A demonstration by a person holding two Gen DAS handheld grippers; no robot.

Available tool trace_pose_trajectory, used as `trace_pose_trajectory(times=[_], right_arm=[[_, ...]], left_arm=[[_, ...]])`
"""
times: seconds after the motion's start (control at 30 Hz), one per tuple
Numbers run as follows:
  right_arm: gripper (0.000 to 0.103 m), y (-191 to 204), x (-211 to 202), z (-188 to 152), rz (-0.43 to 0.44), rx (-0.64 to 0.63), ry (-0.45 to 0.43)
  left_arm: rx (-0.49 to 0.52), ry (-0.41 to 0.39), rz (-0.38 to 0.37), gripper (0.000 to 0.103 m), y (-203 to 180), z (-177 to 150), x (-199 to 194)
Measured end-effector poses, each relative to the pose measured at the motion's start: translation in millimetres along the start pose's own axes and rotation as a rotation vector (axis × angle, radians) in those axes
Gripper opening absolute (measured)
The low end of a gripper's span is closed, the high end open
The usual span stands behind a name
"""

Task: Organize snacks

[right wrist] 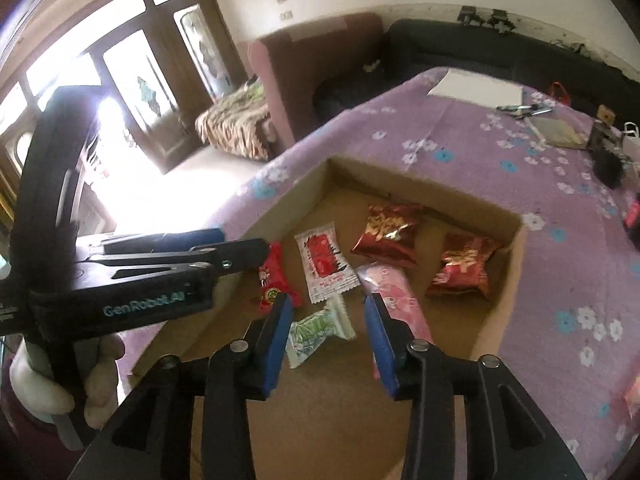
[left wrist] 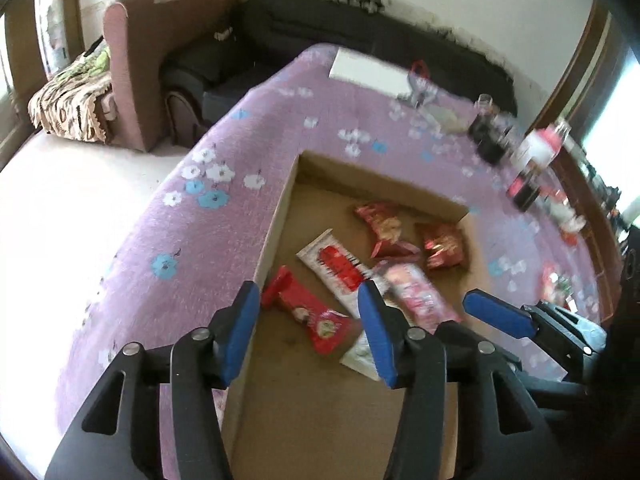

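Both jaws spread, nothing pinched: left gripper (left wrist: 308, 328), right gripper (right wrist: 328, 340). Hovered over cardboard box (right wrist: 504, 280); six snack packets inside. Drop step likely done; next, fetch remaining snacks.

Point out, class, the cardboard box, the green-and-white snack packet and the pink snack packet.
cardboard box (right wrist: 508, 276), right wrist view, on its right wall.
green-and-white snack packet (right wrist: 320, 330), right wrist view, on the packet's middle.
pink snack packet (right wrist: 394, 292), right wrist view, on its upper half.
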State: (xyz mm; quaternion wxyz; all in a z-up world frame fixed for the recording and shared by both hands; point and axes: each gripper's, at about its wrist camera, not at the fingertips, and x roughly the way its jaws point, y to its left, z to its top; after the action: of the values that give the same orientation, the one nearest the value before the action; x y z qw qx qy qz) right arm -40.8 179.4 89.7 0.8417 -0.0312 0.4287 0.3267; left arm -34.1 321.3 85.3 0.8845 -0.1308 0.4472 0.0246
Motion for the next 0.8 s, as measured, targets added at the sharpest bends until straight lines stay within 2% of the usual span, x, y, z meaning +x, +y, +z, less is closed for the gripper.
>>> trace_pose_trajectory(times=[0.07, 0.13, 0.2, 0.23, 0.27, 0.37, 0.5, 0.6, 0.7, 0.8], right_arm=[[0.048, -5, -18, -1, 0.001, 0.017, -0.036], [0.054, -13, -40, -4, -0.013, 0.035, -0.082], [0.056, -20, -59, -8, -0.035, 0.045, -0.123], [0.058, -25, -69, -11, -0.053, 0.049, -0.143], [0.061, -31, -78, -15, -0.076, 0.053, -0.162], [0.065, -55, -103, -31, -0.149, 0.070, -0.203], [0.065, -104, -127, -56, -0.254, 0.144, -0.207], [0.065, -163, -152, -77, -0.333, 0.295, -0.224], [0.066, -220, -174, -98, -0.369, 0.447, -0.247], [0.066, -259, -185, -111, -0.425, 0.516, -0.237]], left_arm=[[-0.007, -0.069, -0.001, 0.050, -7, -4, -19], [-0.014, -0.173, -0.014, 0.051, -16, -10, -44], [-0.026, -0.285, -0.049, 0.067, -28, -20, -69], [-0.031, -0.317, -0.067, 0.079, -32, -25, -76], [-0.033, -0.330, -0.081, 0.080, -37, -28, -80], [-0.007, -0.268, -0.133, 0.080, -59, -41, -80], [0.005, -0.216, -0.187, 0.080, -87, -62, -76], [0.027, -0.226, -0.188, 0.080, -106, -74, -78], [0.057, -0.213, -0.190, 0.080, -123, -80, -75], [0.078, -0.188, -0.195, 0.080, -137, -85, -72]])
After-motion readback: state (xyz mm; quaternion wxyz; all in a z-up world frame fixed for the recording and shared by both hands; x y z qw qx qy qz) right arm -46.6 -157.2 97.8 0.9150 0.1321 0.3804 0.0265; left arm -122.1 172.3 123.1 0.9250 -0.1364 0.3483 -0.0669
